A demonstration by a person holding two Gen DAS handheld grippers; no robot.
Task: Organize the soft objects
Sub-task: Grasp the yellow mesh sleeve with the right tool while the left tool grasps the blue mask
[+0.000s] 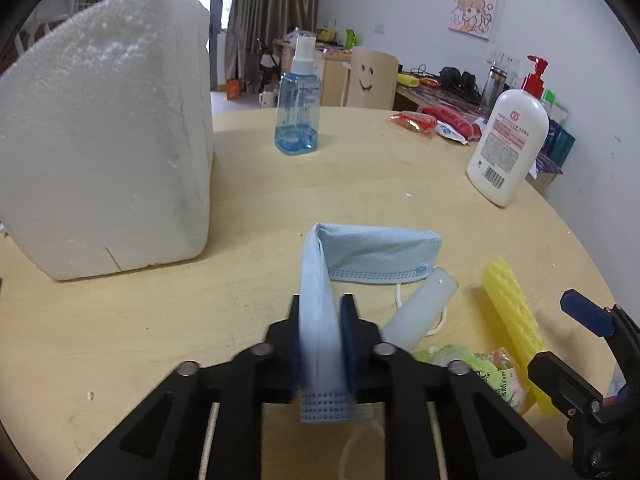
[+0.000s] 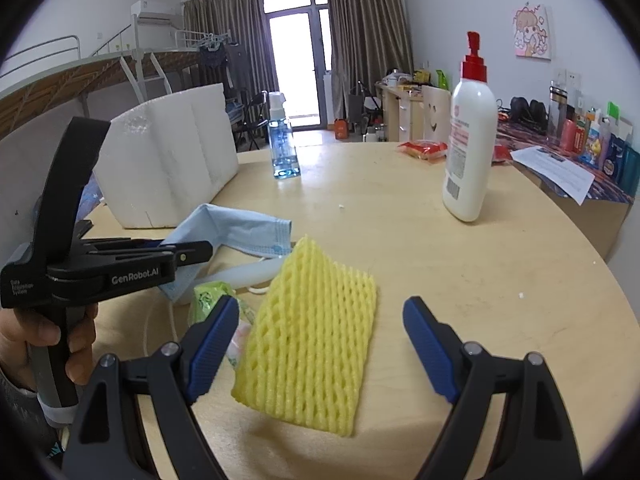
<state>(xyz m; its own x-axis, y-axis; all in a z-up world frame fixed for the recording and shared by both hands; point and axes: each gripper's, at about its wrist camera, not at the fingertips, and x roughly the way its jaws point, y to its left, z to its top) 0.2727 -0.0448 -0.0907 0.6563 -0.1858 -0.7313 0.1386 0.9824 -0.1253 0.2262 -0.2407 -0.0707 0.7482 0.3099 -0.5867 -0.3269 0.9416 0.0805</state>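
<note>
1. Nearest the left wrist camera, the left gripper (image 1: 320, 332) is clamped on one end of a blue face mask (image 1: 376, 254). The mask's free half is folded over and rests on the round wooden worktop (image 1: 400, 184), just in front of the white foam box (image 1: 104, 140).
2. The mask looks thin, limp and very light. It will likely droop and swing when lifted. A pinch across the pleated fabric seems surer than on the thin ear loop.
3. The right gripper (image 2: 320, 352) stands wide open and holds nothing.
4. Between its fingers lies a yellow foam net sleeve (image 2: 308, 340), further from the foam box than the mask. It looks springy, weightless and easily crushed, so a pinch across its width should do.
5. A translucent tube (image 1: 420, 312) and a green wrapper (image 2: 208, 296) lie between mask and sleeve.
</note>
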